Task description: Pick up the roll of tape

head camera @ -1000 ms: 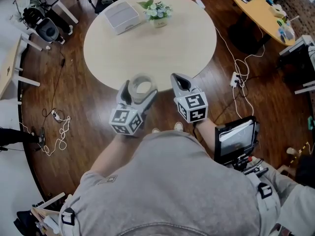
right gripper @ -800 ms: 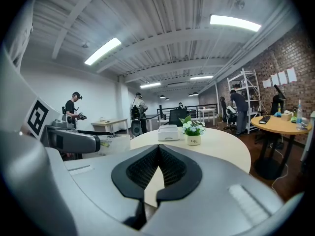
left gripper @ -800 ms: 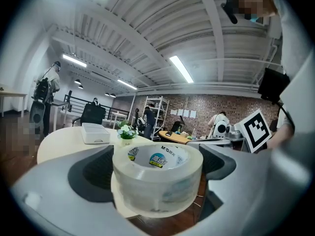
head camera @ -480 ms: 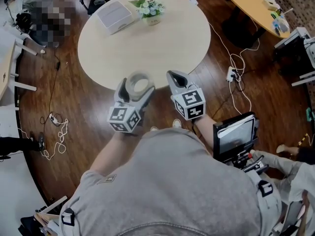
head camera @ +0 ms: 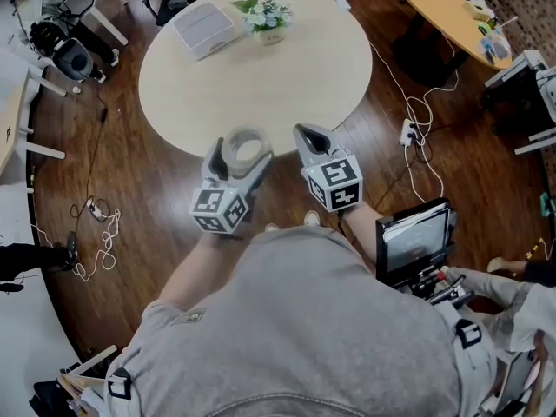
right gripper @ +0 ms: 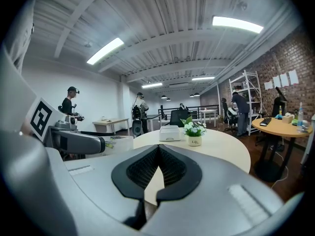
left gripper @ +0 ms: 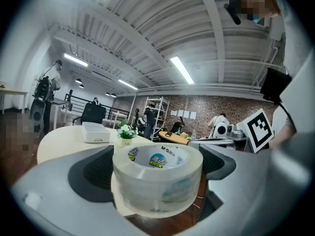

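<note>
Lower-centre of frame, head view: the L gripper (head camera: pixel 244 153) has its jaws clamped on the roll of tape (left gripper: pixel 157 186), pads pressing opposite sides of the clear roll, hole facing up. The roll sits at the near rim of the round table (head camera: pixel 261 85), seemingly lifted off it, tho the steep overhead angle makes the gap hard to judge. Just right of it, the R gripper (right gripper: pixel 156 173) is idle w/ jaws closed together on nothing. A white box (head camera: pixel 207 29) and a small flower pot (head camera: pixel 268 19) stand well apart at the table's far side, top centre of frame.

Pick-up looks essentially done. The risk now is a drop: the roll's outer wall is smooth and curved, so a slackened squeeze or a sharp tilt of the L gripper could let it slide out, and from this spot it would likely miss the tabletop and roll off across the wood floor (head camera: pixel 130 172). A nudge from the R gripper close by could do the same.
</note>
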